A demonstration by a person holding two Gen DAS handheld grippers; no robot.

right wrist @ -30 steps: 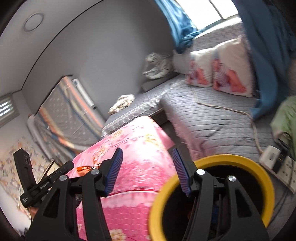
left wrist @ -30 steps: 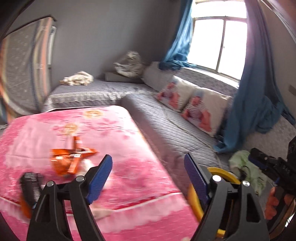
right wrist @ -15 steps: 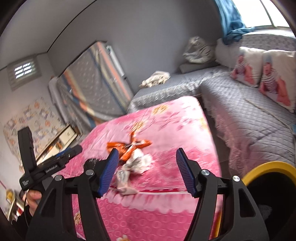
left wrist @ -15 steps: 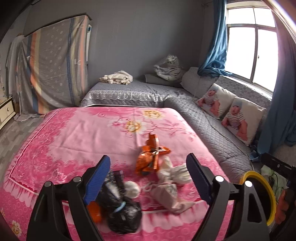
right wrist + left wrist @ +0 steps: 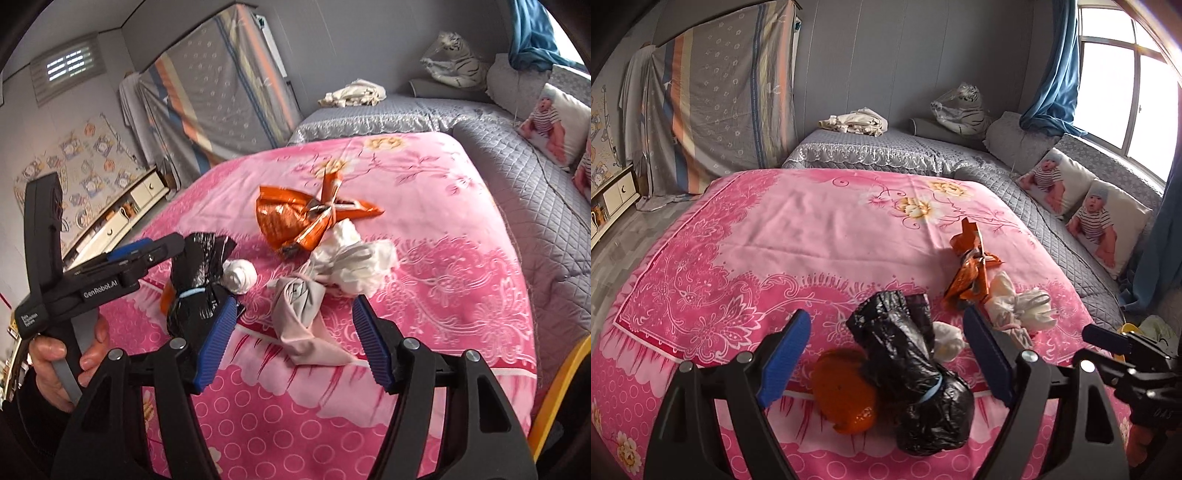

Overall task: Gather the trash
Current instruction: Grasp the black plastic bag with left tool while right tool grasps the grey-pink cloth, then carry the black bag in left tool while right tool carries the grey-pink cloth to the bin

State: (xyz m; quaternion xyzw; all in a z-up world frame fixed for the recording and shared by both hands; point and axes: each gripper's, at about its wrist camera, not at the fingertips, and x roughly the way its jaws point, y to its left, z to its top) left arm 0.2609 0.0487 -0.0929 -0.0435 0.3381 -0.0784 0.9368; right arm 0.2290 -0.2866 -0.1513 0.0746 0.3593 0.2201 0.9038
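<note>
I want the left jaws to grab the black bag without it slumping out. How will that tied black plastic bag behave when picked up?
The black bag looks soft: its plastic is crinkled and lumpy, so it will probably give under the pads. A blue band cinches it, so the contents should stay in. The glossy film may be slippery, so gripping near the band seems safer.

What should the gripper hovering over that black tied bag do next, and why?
Probably lower the left gripper a little further and close it on the black bag. Its jaws stand open on either side of the bag without touching it, and nothing is held yet. The bag lies near the front edge of the pink cover, beside an orange peel.
</note>
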